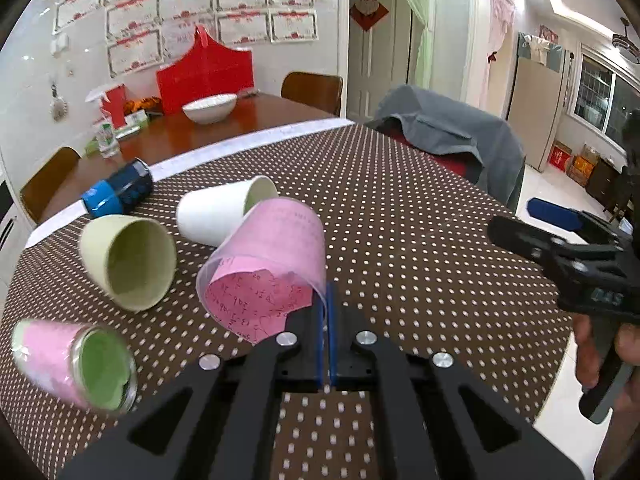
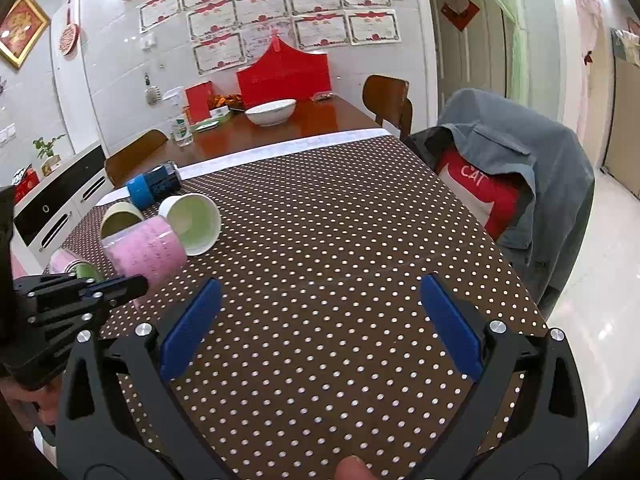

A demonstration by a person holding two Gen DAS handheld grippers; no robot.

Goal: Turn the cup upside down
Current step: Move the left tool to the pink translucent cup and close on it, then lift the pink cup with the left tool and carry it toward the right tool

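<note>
Here, pink cup (image 1: 268, 256) inside left claw (image 1: 326, 300).

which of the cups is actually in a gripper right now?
The clear cup lined with pink paper: the left gripper is shut on its rim. The white cup, pale green cup and small glass lie on their sides, ungripped.

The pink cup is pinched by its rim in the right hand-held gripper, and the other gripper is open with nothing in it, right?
Not quite. It is the left hand-held gripper that pinches the pink cup by its rim, as the left wrist view shows. The open one with nothing in it is the right hand-held gripper.
</note>
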